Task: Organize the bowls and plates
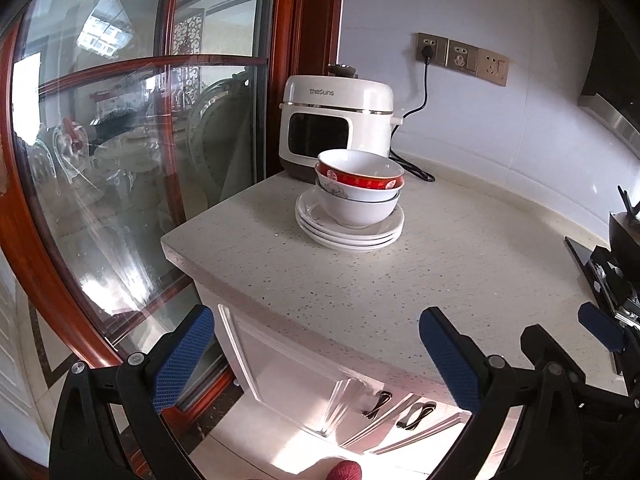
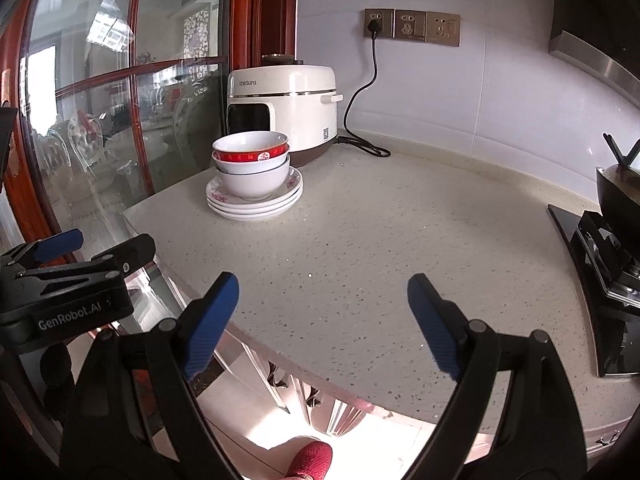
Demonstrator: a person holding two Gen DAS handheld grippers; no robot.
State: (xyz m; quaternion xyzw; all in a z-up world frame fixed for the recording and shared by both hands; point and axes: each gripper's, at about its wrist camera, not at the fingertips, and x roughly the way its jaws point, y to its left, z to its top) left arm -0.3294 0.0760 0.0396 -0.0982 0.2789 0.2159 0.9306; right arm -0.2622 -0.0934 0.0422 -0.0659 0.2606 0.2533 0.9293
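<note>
Three nested bowls [image 1: 359, 188] sit on a stack of plates [image 1: 349, 229] near the speckled surface [image 1: 460, 272]'s left corner, just before the rice cooker [image 1: 336, 124], consolidating the crockery. Both the left claw [image 1: 316, 354] and the right claw [image 2: 322, 322] hang spread and empty, well apart from it.

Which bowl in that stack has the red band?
The middle bowl, nested between two others. The top bowl and the bottom bowl are plain white outside; all sit on the stacked plates.
</note>
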